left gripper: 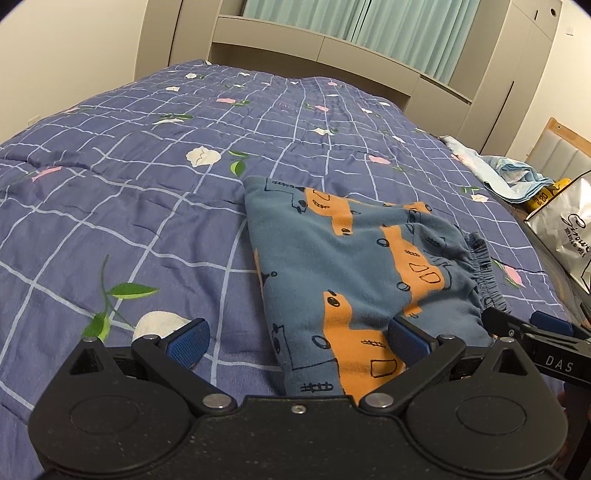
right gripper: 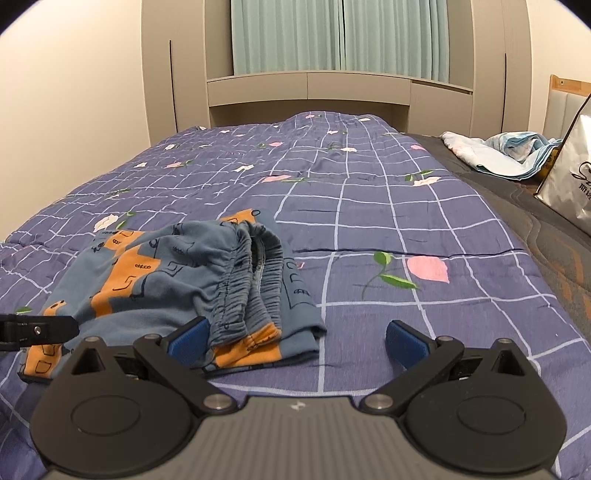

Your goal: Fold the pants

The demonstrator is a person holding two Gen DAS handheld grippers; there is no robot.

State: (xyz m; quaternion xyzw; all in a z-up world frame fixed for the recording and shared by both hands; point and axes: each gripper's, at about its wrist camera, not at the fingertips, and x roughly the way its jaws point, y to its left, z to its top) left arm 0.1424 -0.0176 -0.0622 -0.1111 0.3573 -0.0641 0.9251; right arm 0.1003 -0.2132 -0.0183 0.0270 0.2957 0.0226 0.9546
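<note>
Left gripper (left gripper: pixel 297 341): fingers spread wide, empty. Folded pants (left gripper: pixel 354 266) lie near the bed's (left gripper: pixel 110 206) near edge, lower portion hidden behind gripper bodies. Right gripper (right gripper: pixel 297 339): fingers wide, empty, beside waistband (right gripper: pixel 247 280).

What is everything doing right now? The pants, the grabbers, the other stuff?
Pants: folded in a bundle, lying on the quilt.
Left gripper: open, holding nothing.
Right gripper: open, holding nothing.
Quilt: spread flat.
Light blue cloth: crumpled.
Curtains: closed.
</note>
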